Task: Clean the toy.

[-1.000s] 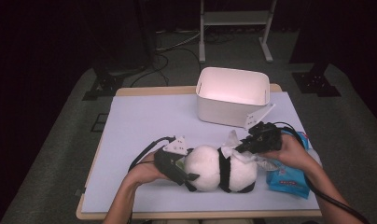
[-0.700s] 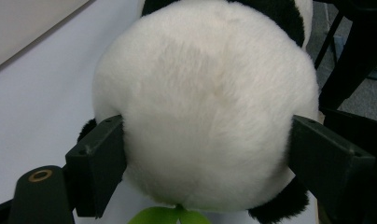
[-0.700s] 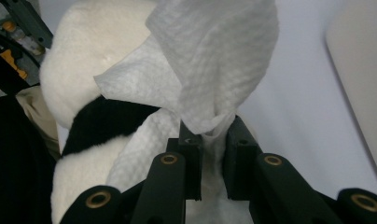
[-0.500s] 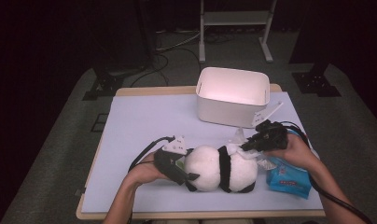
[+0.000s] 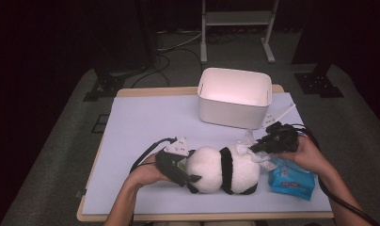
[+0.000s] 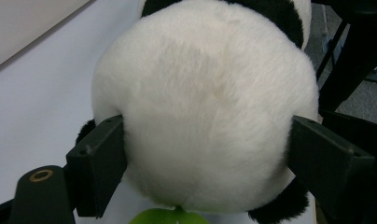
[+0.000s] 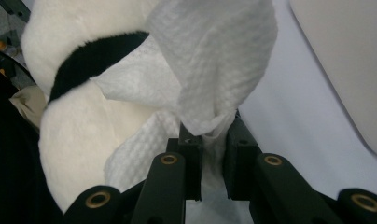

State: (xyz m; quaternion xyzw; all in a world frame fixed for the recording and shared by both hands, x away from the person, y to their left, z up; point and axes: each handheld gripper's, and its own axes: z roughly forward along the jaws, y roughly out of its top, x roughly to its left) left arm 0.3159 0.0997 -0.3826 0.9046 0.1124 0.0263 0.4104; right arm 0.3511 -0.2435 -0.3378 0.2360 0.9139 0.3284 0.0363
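Two claws: left claw [image 5: 190, 176] clamps the panda [image 5: 221, 169], right claw [image 5: 254, 147] pinches a wipe [image 7: 210, 84] against it.

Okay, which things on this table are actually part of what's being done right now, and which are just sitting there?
In use:
- black-and-white plush panda, clamped by the left hand-held gripper
- white textured wet wipe, pinched in the right hand-held gripper against the panda
- blue wet-wipe packet, the likely source of the wipe

Lying about:
- white plastic tub, apart from the panda
- lavender table mat
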